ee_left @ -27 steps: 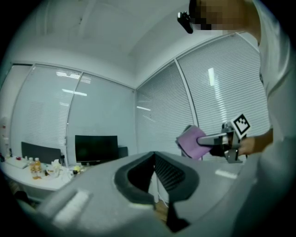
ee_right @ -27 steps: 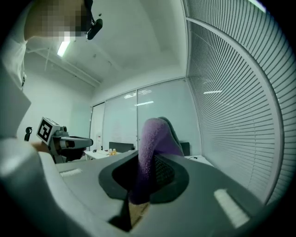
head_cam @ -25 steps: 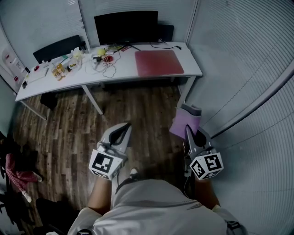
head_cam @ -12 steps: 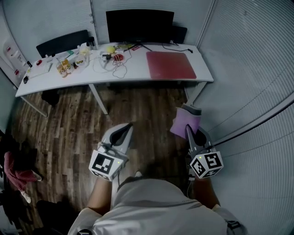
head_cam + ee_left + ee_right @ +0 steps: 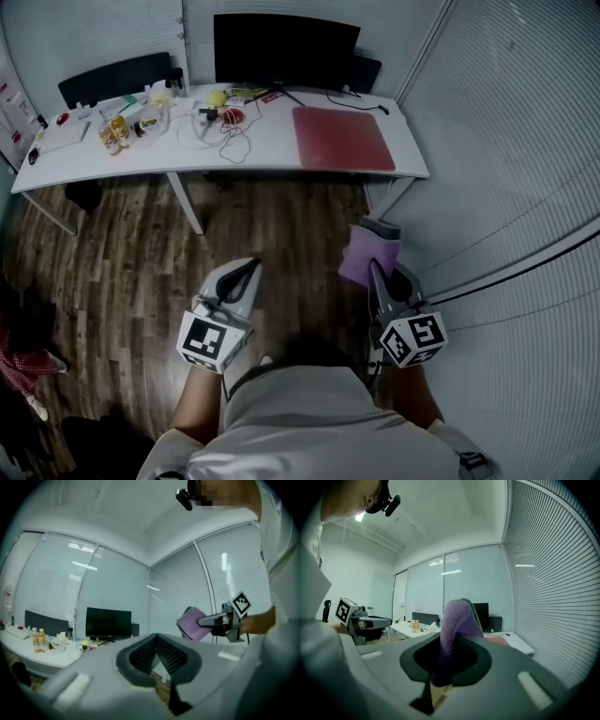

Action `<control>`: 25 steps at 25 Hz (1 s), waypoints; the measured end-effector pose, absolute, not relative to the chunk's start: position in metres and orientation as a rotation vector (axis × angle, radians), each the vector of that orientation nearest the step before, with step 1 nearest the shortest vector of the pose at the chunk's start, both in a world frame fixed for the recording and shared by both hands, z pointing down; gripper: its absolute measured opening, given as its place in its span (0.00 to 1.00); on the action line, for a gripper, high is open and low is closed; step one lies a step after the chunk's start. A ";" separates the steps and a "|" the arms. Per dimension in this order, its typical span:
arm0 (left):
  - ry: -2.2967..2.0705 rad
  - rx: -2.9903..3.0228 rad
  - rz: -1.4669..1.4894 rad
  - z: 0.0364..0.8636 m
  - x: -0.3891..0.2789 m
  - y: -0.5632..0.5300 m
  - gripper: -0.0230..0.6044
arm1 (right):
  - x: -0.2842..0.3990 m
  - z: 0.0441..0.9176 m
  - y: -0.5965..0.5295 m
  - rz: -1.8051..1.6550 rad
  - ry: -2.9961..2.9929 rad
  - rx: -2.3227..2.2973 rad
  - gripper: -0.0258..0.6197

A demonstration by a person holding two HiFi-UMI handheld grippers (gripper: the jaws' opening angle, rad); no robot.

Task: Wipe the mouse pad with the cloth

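Note:
A dark red mouse pad [image 5: 342, 138] lies on the right end of the white desk [image 5: 262, 150], far ahead of both grippers. My right gripper [image 5: 371, 263] is shut on a purple cloth [image 5: 367, 253], held in the air above the wood floor; in the right gripper view the cloth [image 5: 454, 620] stands up between the jaws. My left gripper [image 5: 251, 266] is shut with nothing in it, level with the right one. The left gripper view shows the cloth [image 5: 192, 623] off to its right.
A black monitor [image 5: 284, 51] stands at the desk's back, with bottles, cables and small clutter [image 5: 164, 114] on its left half. A black chair [image 5: 112, 82] sits behind the desk. Blind-covered glass walls [image 5: 525, 169] close in on the right. Red fabric [image 5: 23, 361] lies at the floor's left.
The view has shifted: the desk and mouse pad now sit slightly nearer and more centred. Both grippers hold the same pose, the cloth still clamped in the right one.

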State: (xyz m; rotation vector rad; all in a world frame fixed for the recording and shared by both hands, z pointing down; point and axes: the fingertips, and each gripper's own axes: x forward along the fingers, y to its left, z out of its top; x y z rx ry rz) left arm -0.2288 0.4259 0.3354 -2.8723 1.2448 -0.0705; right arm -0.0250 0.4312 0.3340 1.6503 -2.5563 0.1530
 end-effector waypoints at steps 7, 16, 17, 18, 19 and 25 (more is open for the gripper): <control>1.277 -2.844 -0.126 0.342 -0.197 0.368 0.04 | 0.005 0.354 0.368 0.212 -2.595 1.612 0.11; 1.276 -2.798 -0.156 0.323 -0.081 0.281 0.04 | 0.122 0.347 0.274 0.214 -2.647 1.635 0.12; 1.263 -2.799 -0.168 0.322 -0.065 0.273 0.04 | 0.138 0.349 0.264 0.226 -2.649 1.639 0.12; 1.251 -2.801 -0.182 0.323 -0.050 0.264 0.04 | 0.152 0.352 0.253 0.239 -2.652 1.641 0.12; 1.245 -2.805 -0.197 0.326 -0.036 0.255 0.04 | 0.164 0.357 0.243 0.253 -2.655 1.641 0.12; 1.284 -2.820 -0.264 0.350 0.017 0.217 0.04 | 0.207 0.389 0.201 0.328 -2.675 1.554 0.12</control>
